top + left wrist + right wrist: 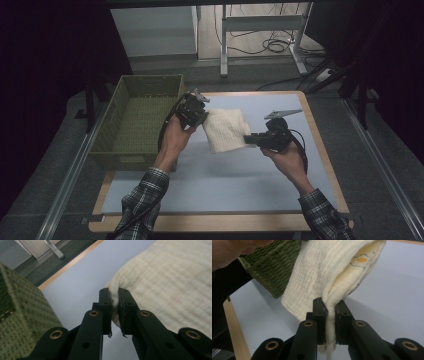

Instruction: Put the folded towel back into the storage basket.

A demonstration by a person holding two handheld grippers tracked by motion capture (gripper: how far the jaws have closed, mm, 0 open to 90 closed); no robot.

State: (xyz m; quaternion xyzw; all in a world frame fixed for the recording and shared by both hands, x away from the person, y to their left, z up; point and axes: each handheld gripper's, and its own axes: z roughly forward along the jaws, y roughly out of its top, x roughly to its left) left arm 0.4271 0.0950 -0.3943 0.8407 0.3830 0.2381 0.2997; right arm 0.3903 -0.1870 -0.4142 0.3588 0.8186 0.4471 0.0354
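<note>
A folded cream cloth (225, 130) hangs in the air over the pale blue table top (225, 180), held at both sides. My left gripper (202, 117) is shut on its left edge; in the left gripper view the cloth (165, 280) is pinched between the pads (114, 302). My right gripper (248, 139) is shut on the right edge, and in the right gripper view the cloth (319, 272) rises from between the jaws (331, 315), with an orange printed mark on an inner layer.
A green woven basket (145, 82) stands at the table's left, close beside the left hand; it also shows as the basket (22, 315) and the basket (274, 267). Wooden table edge (320, 145) runs on the right. A metal desk frame and cables lie beyond.
</note>
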